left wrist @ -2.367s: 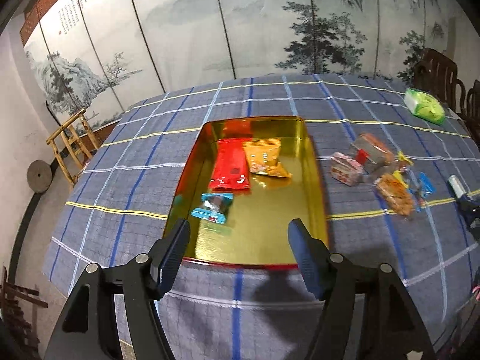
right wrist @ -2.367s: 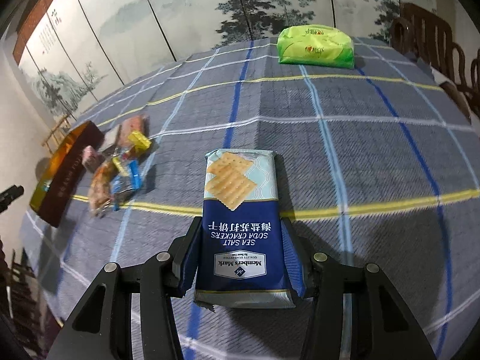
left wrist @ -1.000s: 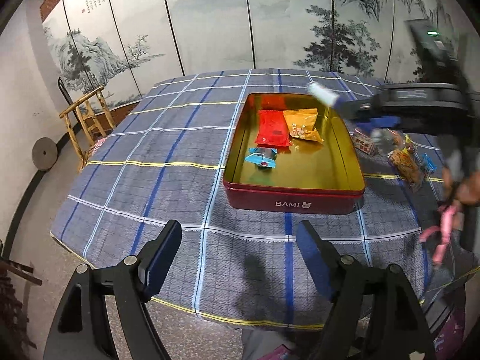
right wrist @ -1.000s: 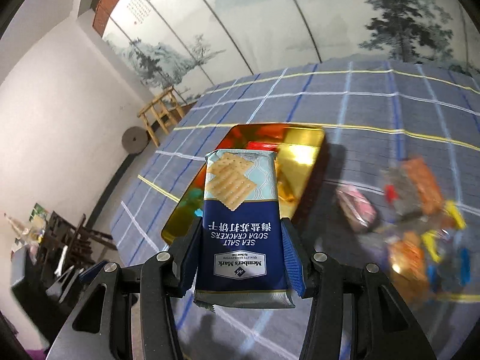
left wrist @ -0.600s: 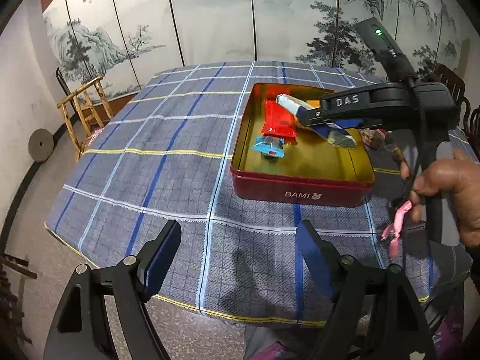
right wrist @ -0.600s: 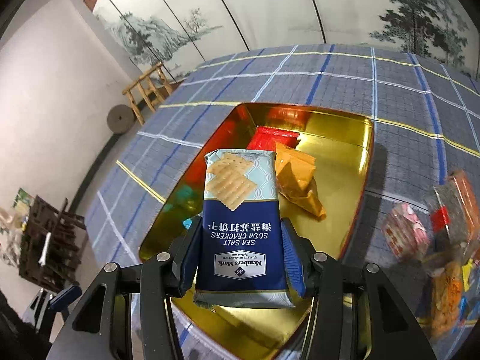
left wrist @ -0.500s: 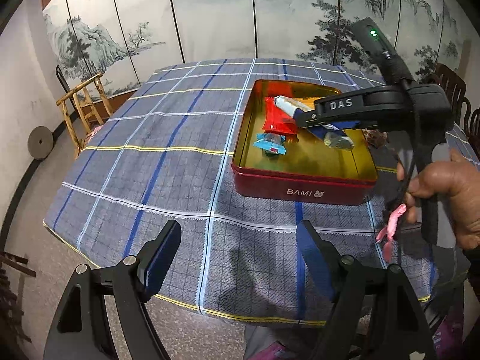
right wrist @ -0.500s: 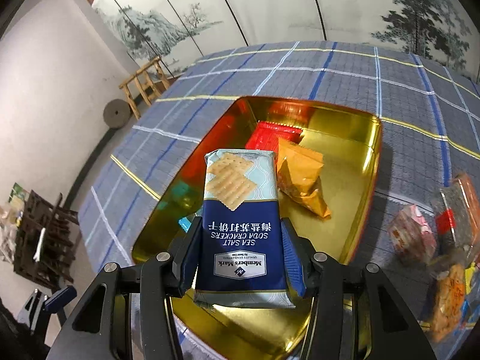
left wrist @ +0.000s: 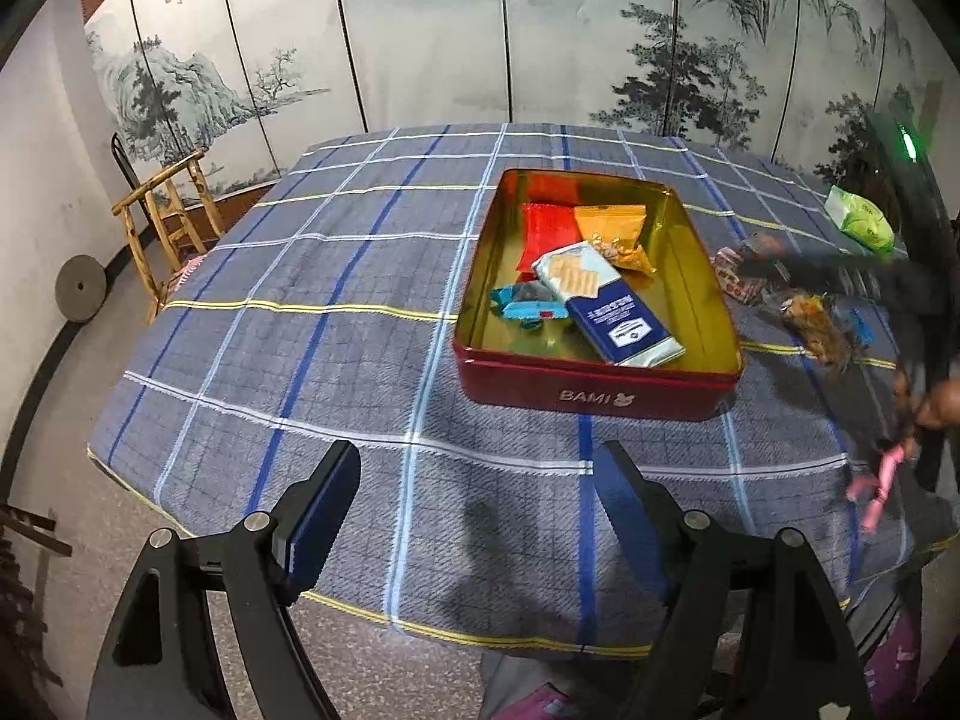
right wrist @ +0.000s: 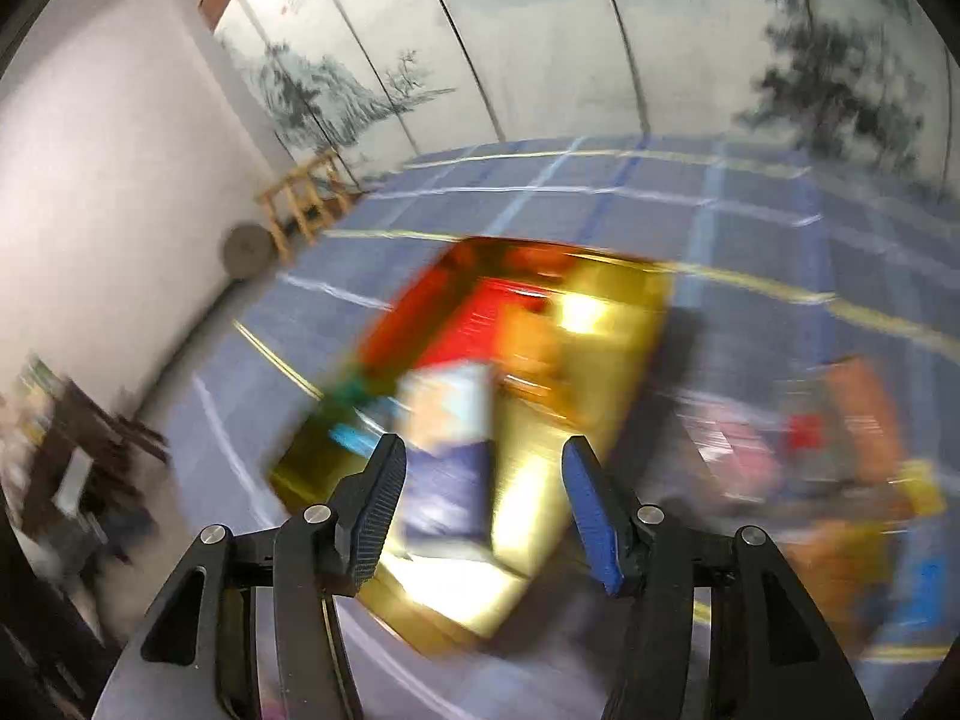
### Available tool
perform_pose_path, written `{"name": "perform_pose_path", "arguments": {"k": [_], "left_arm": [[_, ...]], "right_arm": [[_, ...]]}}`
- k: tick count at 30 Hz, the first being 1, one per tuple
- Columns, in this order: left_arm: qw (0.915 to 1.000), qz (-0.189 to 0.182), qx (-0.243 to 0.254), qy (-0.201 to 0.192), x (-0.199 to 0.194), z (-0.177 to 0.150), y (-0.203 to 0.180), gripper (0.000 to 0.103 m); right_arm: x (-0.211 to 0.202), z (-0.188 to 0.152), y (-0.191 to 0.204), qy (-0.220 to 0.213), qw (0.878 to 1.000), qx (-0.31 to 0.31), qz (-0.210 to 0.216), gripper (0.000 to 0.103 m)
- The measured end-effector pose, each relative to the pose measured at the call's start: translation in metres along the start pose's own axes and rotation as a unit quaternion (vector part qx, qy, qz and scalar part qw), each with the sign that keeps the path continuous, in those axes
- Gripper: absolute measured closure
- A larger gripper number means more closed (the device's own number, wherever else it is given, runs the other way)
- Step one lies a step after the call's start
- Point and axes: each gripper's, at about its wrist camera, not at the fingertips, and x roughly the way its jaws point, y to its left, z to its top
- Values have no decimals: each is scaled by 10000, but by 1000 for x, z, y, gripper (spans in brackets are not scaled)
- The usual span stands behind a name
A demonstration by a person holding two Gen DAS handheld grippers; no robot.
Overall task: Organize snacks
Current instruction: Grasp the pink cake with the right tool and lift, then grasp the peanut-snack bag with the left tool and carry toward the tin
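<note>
Four snack packets (left wrist: 606,306) lie in one tin (left wrist: 594,387).

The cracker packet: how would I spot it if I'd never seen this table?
Find the red tin with the gold inside on the checked tablecloth. The cracker packet lies in it at an angle, the only navy wrapper, with square crackers pictured on its pale end.
</note>
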Motion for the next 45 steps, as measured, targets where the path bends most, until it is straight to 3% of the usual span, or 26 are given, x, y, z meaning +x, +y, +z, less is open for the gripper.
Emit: {"name": "perform_pose_path", "arguments": {"k": [2, 5, 12, 15, 17, 19, 20, 23, 26, 29, 33, 40, 45], "left_arm": [[9999, -96, 22, 23, 2, 2, -6, 26], [9997, -172, 171, 61, 4, 3, -22, 26], [9991, -130, 378, 109, 8, 6, -37, 26], [9992, -103, 352, 185, 14, 9, -38, 26], [9991, -75, 358, 230, 17, 11, -41, 26], [9989, -42, 407, 241, 17, 12, -45, 26], [9988, -32, 438, 230, 17, 12, -48, 26], [9984, -75, 543, 170, 11, 14, -57, 26], [9973, -232, 690, 117, 5, 16, -72, 26], [9935, -658, 896, 242, 4, 20, -96, 26], [9864, -1237, 994, 440, 9, 29, -130, 26], [9705, -2058, 562, 1128, 49, 61, -186, 26], [9693, -1995, 507, 1343, 79, 84, -224, 26]], "right_arm": [[-3, -10, -19, 267, 9991, -229, -240, 48], [-5, -12, -39, 395, 9979, -439, -265, 48], [25, 12, -28, 672, 9878, -1340, -420, 48], [53, 23, -28, 963, 9798, -1552, -815, 49], [65, 25, -34, 1119, 9815, -1395, -678, 59], [74, 22, -33, 1252, 9794, -1433, -675, 78], [72, 20, -32, 1191, 9797, -1455, -695, 78], [38, 9, -39, 764, 9901, -1059, -523, 78], [-26, -18, -71, 118, 9990, -241, -371, 78], [-76, -56, -117, -168, 9968, 437, -640, 78], [-127, -107, -190, -321, 9835, 1230, -1286, 78], [-148, -149, -254, -355, 9704, 1704, -1672, 78], [-144, -162, -264, -509, 9688, 1823, -1601, 78]]}}
